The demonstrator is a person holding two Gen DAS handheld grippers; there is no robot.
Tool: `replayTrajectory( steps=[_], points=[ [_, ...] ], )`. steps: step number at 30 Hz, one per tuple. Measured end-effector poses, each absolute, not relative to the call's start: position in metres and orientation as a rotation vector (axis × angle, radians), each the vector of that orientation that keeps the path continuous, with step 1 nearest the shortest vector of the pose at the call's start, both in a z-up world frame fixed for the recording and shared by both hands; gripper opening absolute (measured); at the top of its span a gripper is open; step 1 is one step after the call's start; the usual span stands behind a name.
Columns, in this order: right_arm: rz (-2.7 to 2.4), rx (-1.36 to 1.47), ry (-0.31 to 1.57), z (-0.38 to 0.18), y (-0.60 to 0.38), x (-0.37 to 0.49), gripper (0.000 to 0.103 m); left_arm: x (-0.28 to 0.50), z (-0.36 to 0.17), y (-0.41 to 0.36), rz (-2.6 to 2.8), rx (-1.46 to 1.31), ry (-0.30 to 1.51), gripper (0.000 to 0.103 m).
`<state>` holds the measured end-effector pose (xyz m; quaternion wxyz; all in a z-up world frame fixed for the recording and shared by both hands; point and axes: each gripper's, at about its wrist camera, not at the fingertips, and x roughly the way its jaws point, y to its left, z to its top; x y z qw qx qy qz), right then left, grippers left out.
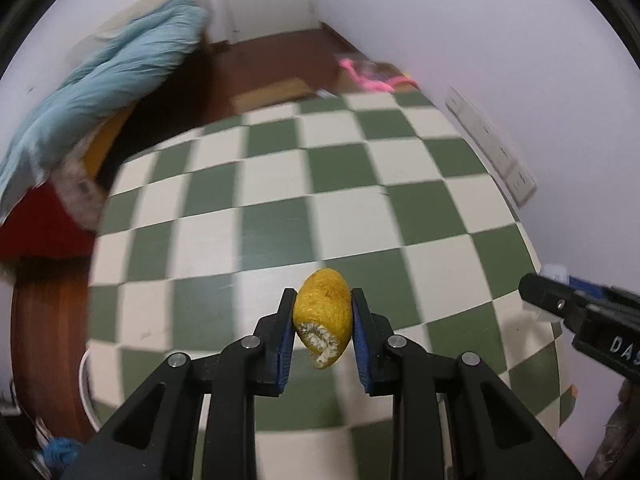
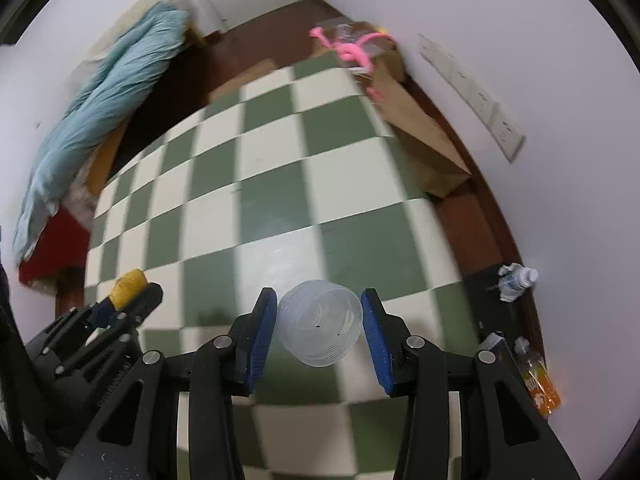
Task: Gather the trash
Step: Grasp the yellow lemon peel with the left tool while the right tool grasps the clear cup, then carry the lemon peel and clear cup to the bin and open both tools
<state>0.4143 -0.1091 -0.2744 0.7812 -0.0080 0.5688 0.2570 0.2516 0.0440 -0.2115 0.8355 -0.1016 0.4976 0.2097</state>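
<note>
the left gripper (image 1: 323, 300) pinches a yellow citrus peel (image 1: 323, 322) and the right gripper (image 2: 319, 300) clamps a clear plastic cup (image 2: 320, 326), both clear of the checkered tabletop (image 1: 280, 184), likely for binning.

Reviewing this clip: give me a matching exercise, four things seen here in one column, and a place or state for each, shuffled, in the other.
Things:
1. yellow peel
2. clear plastic cup
3. orange drink bottle
4. light blue bedding

Places or states:
A. heaped to the left of the checkered table
B. clamped in the right gripper
C. lying on the floor at the right, near the wall
D. clamped in the left gripper

Pairs: 1-D, 2-B, 3-C, 4-A
</note>
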Motion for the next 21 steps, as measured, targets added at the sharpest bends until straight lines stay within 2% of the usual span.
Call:
replayTrajectory(
  steps=[15, 21],
  points=[
    [0.928, -0.033, 1.150, -0.183, 0.031, 0.262, 0.045, 0.063, -0.106, 0.171, 0.703, -0.323, 0.830, 0.022],
    [1.103, -0.067, 1.166, -0.168, 0.119, 0.193, 0.045, -0.020, -0.100, 0.238, 0.803, -0.404, 0.810, 0.022]
  ],
)
